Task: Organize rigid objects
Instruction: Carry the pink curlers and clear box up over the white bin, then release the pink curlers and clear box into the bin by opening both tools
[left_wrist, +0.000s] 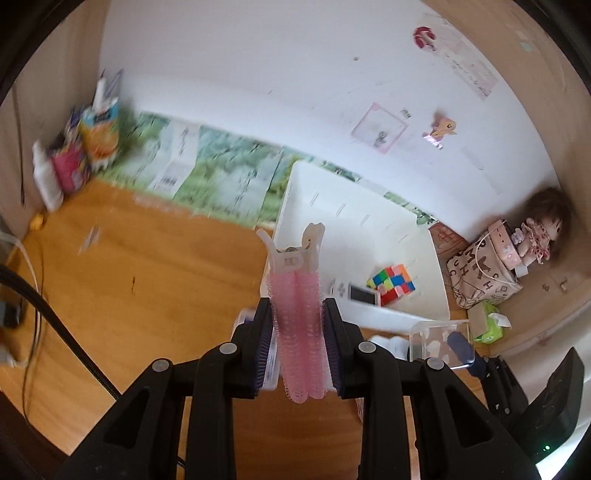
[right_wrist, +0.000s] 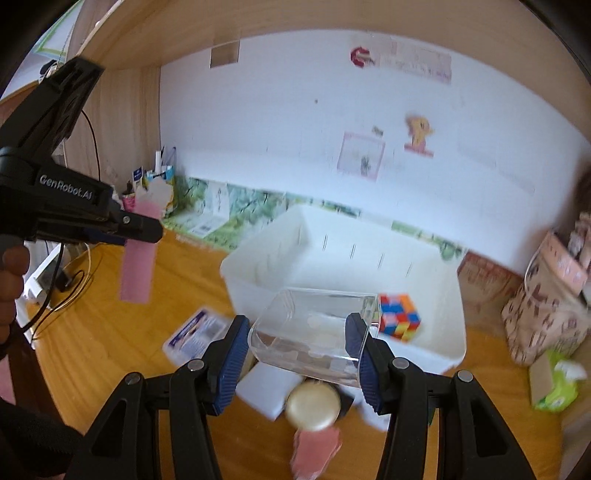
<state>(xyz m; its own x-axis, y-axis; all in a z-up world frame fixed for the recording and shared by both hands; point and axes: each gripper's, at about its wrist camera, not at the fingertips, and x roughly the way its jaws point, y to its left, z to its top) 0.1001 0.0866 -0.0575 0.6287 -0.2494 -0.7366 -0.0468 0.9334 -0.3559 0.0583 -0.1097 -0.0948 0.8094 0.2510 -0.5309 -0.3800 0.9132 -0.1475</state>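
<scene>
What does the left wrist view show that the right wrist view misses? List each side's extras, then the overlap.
Only the left wrist view: a doll against the wall at right, and a white device lying in the bin beside the cube.

Only the right wrist view: a round gold lid on the desk below the tongs, a person's hand at the left edge, and a blue-and-white packet.

Both: the white bin, the colourful cube, the pink hair clip in the left tongs, and the clear box in the right tongs.
</scene>
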